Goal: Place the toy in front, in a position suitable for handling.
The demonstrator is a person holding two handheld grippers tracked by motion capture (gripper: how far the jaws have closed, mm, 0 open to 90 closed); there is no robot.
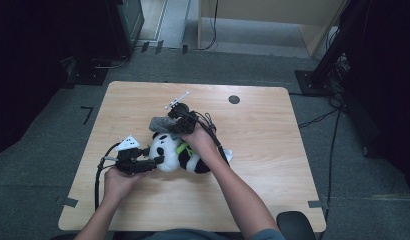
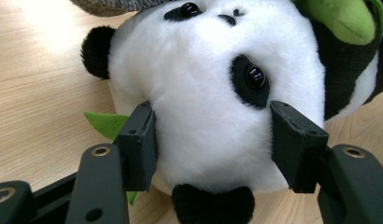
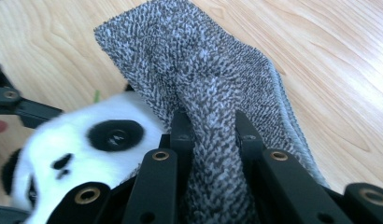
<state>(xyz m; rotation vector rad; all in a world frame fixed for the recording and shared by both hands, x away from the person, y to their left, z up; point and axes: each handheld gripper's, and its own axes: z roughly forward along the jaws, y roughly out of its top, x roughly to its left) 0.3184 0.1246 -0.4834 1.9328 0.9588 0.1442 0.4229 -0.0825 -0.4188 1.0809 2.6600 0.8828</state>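
The left gripper [image 2: 213, 144] clamps the panda toy's [image 1: 175, 155] white head near the tabletop's [image 1: 273, 150] middle; the right gripper [image 3: 210, 126] pinches a grey cloth [image 3: 203, 79] (bunched) just beyond it.

Light wooden table [image 1: 273, 165] on grey carpet floor [image 1: 43, 150], dark surroundings

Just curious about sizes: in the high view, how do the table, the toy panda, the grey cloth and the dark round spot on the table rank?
1. Table
2. Toy panda
3. Grey cloth
4. Dark round spot
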